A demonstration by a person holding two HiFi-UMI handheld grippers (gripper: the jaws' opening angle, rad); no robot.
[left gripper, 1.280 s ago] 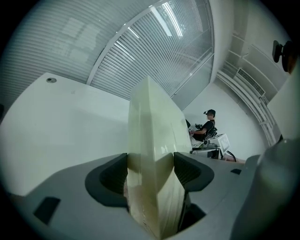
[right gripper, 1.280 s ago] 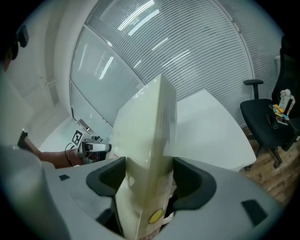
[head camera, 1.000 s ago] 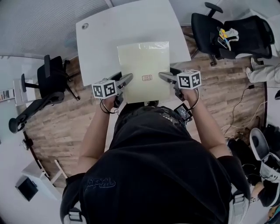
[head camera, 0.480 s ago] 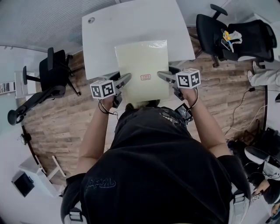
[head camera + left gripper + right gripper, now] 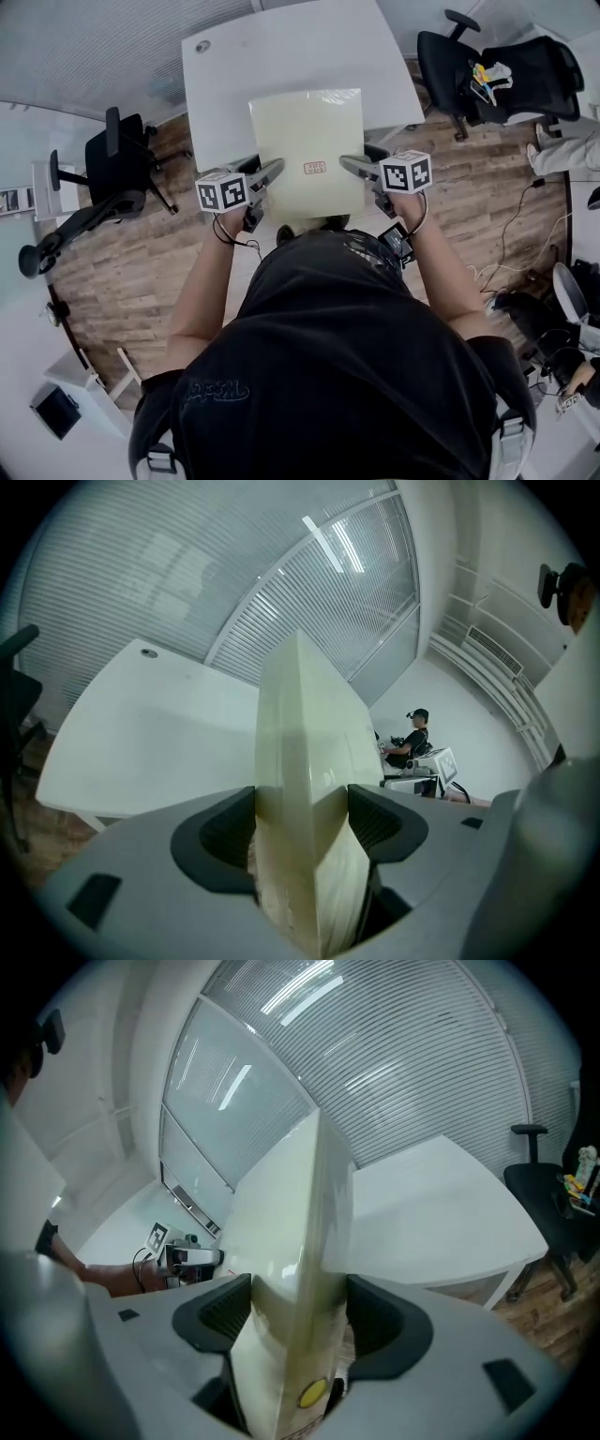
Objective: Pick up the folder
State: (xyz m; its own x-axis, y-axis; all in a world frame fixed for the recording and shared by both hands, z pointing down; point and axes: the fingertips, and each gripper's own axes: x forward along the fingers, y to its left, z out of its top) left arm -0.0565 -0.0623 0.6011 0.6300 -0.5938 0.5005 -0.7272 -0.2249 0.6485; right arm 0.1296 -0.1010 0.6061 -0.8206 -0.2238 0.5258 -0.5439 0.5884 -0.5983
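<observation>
In the head view, the pale yellow folder (image 5: 307,141) is hanging flat over the near edge of the white table (image 5: 272,66), with the left gripper (image 5: 273,170) and right gripper (image 5: 348,163) gripping its two side edges. In the left gripper view, the jaws are pressing narrowly on the folder's edge (image 5: 302,761); its contents cannot be told. In the right gripper view, the jaws are clamping the folder's opposite edge (image 5: 302,1241) just above a yellow dot (image 5: 312,1393).

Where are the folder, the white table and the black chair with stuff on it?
folder (image 5: 307,131): head view, middle of its pale yellow cover.
white table (image 5: 281,52): head view, bare top beyond the folder.
black chair (image 5: 536,70): head view, its black fabric at upper right.
</observation>
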